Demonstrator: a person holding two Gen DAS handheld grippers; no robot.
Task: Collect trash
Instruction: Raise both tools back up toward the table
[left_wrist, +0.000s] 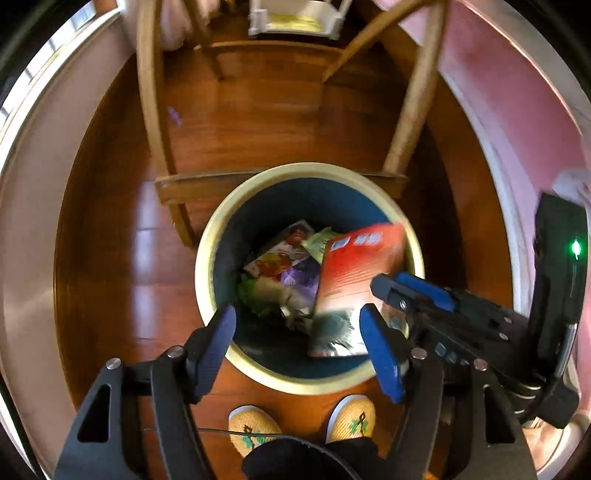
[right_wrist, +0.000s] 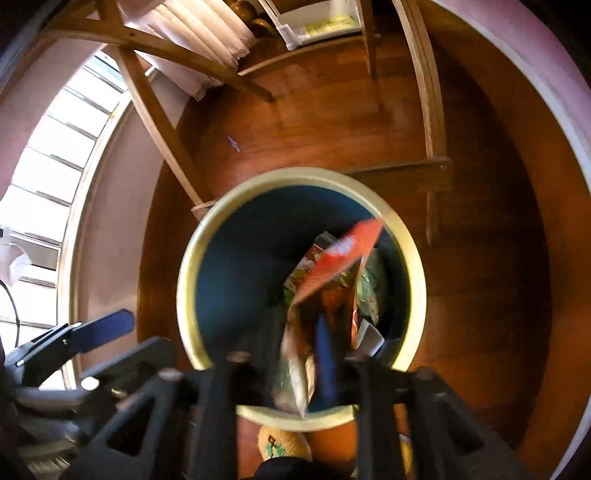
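A: Container?

B: Round waste bin, cream rim (left_wrist: 207, 258), dark blue inside. Standing on glossy reddish-brown wooden floor (left_wrist: 122, 258), just in front of light wooden table frame (left_wrist: 147, 110).

A: Contents?

B: Mixed crumpled wrappers (left_wrist: 280, 266), red, purple and green, lying at the bottom.

A: Item in hand?

B: Flat red-orange foil snack packet (left_wrist: 358, 266), tilted, blurred. Positioned over the bin's mouth on its right side, lower end towards the near rim.

A: Left gripper (left_wrist: 297, 317)?

B: Black frame, blue pads. Pointing steeply down above the near rim. Fingers well apart, holding nothing.

A: Right gripper (right_wrist: 299, 325)?

B: Same make, pointing down over the bin beside the left one. Fingers parted, with the packet's lower end between them. Too blurred to tell whether either pad touches the foil.

A: Loose items?

B: Small purple scrap (left_wrist: 174, 115) on the floor, well apart from the bin, under the table frame.

A: Anything else?

B: Pair of yellow knitted slippers (left_wrist: 251, 428) with green pattern, just beside the bin's near edge.
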